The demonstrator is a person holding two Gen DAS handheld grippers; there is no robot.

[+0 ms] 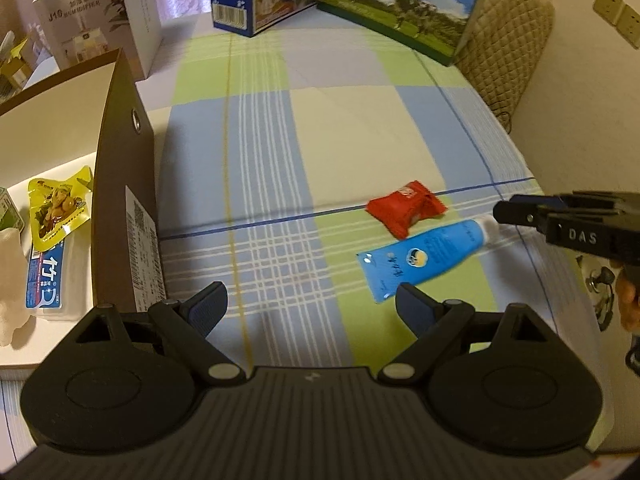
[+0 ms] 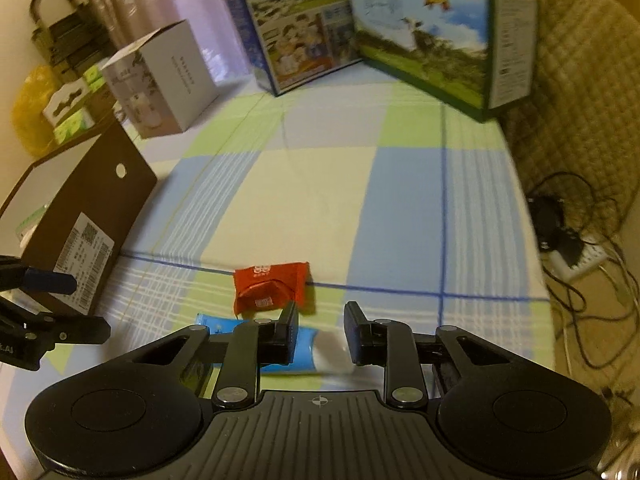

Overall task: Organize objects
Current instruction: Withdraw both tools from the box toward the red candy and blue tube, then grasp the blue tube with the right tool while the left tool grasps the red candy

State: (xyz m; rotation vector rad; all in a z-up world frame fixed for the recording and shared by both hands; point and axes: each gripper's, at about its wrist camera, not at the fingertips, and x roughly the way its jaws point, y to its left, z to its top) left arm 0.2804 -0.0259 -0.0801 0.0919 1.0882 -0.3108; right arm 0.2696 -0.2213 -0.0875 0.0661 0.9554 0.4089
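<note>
Judging the brown box (image 1: 120,184) at far left as stiff and heavy, I leave it as the bin. My blue tube (image 2: 308,350) lies near centre on the checked cloth (image 1: 360,128); it looks soft, light, slick, best taken at its firm white cap. My right gripper (image 2: 320,334) stands narrow astride that cap, but I cannot tell if the pads press. The red packet (image 1: 406,208) just beyond looks crinkly and light. My left gripper (image 1: 308,306) hangs wide, empty. Box contents are mostly hidden.
</note>
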